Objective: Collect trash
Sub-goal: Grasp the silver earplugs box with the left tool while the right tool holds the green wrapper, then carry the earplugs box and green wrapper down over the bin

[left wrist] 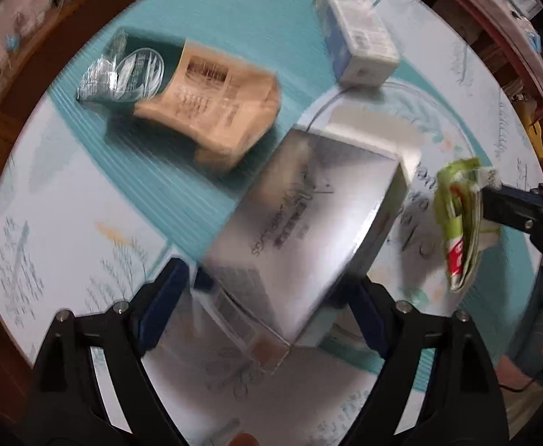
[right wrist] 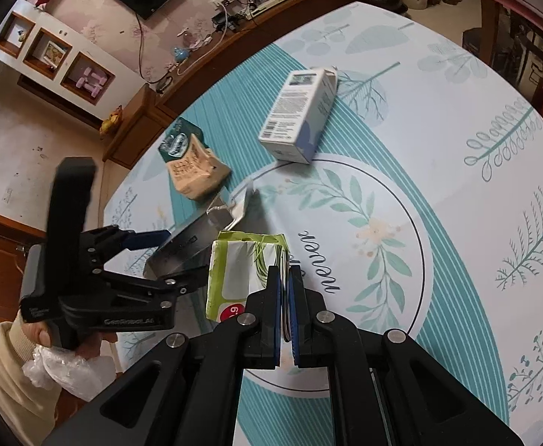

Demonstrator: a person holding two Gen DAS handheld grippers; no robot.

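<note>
A flat silver box [left wrist: 308, 204] with a white open end lies on the table, also seen in the right wrist view [right wrist: 186, 238]. My left gripper [left wrist: 267, 304] points down over its near end, open, one finger on each side and neither pad pressing on it; from the right wrist view it [right wrist: 167, 260] straddles the box. My right gripper [right wrist: 284, 271] is shut on a flattened green and white carton [right wrist: 234, 275], held just above the table. The left wrist view shows that carton [left wrist: 457, 223] at the right, pinched by the right gripper [left wrist: 490, 200].
A tan paper bag [left wrist: 212, 107] with a clear and green wrapper lies beyond the box, and a white and blue carton [left wrist: 360, 44] lies on its side farther back. The tablecloth [right wrist: 457, 186] is teal with leaf prints. A hand [right wrist: 41, 334] holds a clear plastic bag [right wrist: 70, 371].
</note>
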